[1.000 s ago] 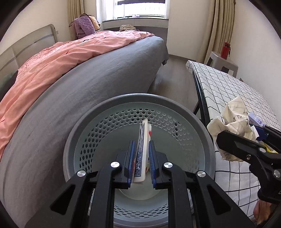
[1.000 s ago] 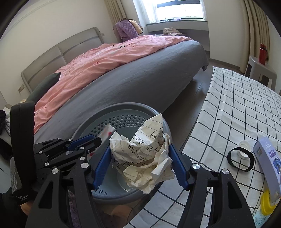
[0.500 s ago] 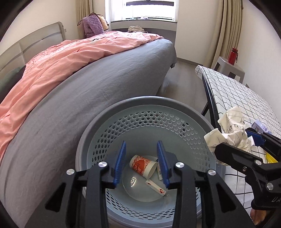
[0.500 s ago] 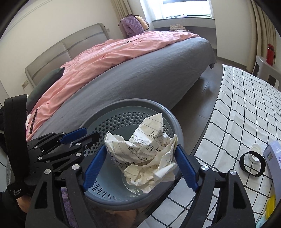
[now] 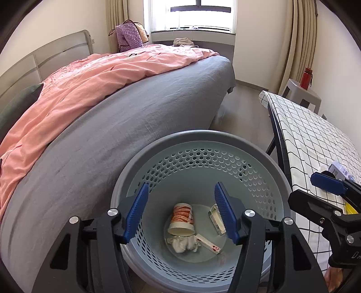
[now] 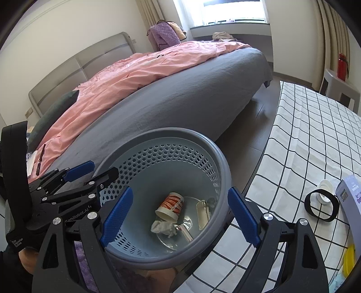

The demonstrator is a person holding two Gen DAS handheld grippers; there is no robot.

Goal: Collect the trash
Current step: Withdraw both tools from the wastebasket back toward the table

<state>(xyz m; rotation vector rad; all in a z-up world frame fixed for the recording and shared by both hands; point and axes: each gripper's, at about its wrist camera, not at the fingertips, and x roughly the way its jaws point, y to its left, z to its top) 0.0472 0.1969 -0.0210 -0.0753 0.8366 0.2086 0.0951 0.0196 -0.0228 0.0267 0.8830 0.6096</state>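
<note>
Bed w/ pink duvet [image 5: 94, 76], checked tablecloth [image 6: 315, 139], red bottle [image 5: 306, 77]

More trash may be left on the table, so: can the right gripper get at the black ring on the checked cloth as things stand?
Probably yes. The right gripper has open, empty jaws, and the black ring lies uncovered on the checked cloth, with only a small white cap touching it.

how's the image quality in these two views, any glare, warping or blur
Left wrist view: sharp, the window blown out white, heavy fisheye bending the bed edge, black corners. Right wrist view: just as warped, the tablecloth grid curving, the window overexposed too; a bright sheen on the bin floor, its rim in even daylight, no motion blur.
</note>
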